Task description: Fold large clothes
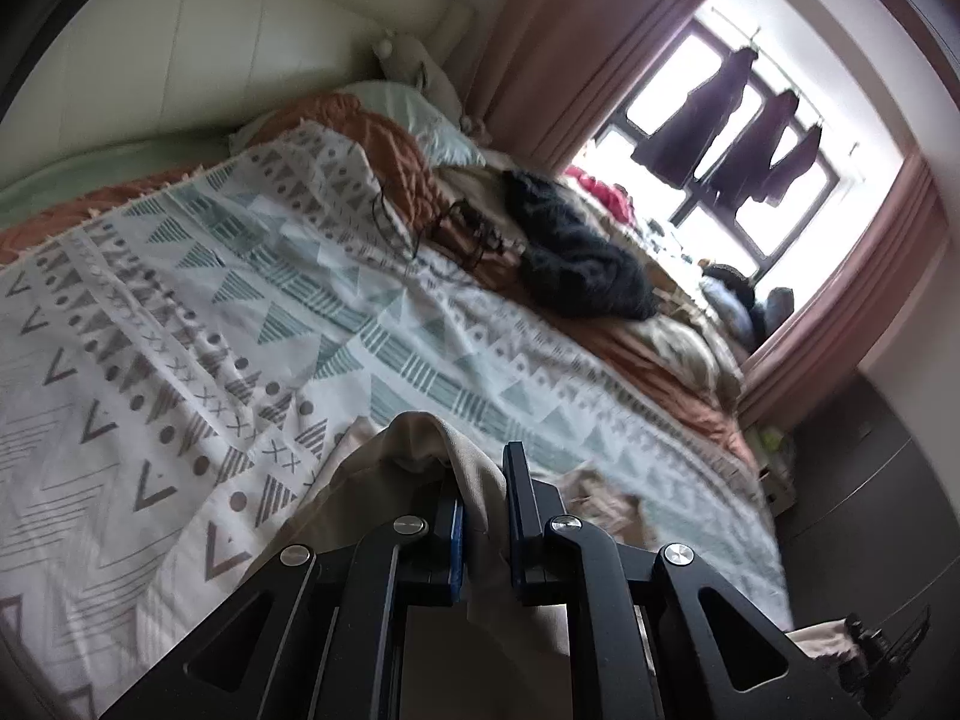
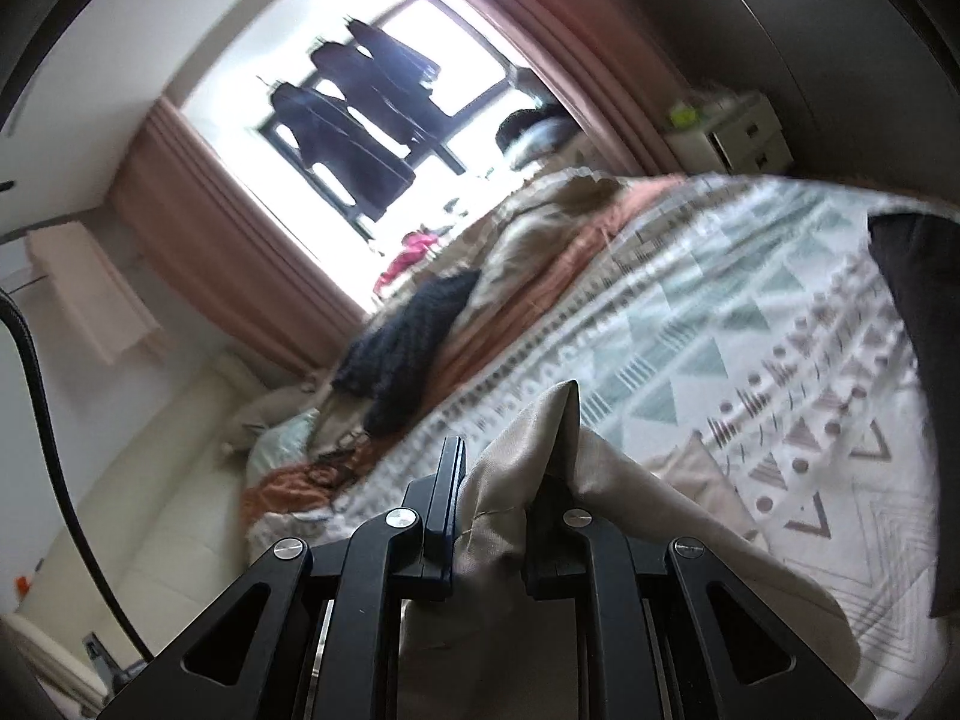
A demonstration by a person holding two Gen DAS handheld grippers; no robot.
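Note:
A beige garment (image 1: 414, 450) is bunched between the fingers of my left gripper (image 1: 483, 516), which is shut on it above the patterned bedspread (image 1: 240, 312). In the right wrist view the same beige garment (image 2: 540, 456) is pinched in my right gripper (image 2: 492, 510), also shut on it, with cloth draping down to the right over the bedspread (image 2: 750, 348). Both grippers hold the garment lifted off the bed. The tip of the other gripper (image 1: 888, 642) shows at the lower right of the left wrist view.
A dark knitted garment (image 1: 576, 252) and an orange blanket (image 1: 384, 144) lie on the far side of the bed. Pink curtains (image 1: 576, 42) frame a window with dark clothes hanging (image 1: 720, 114). A white bedside cabinet (image 2: 738, 132) stands beyond the bed. A white padded headboard (image 1: 210, 48) is behind.

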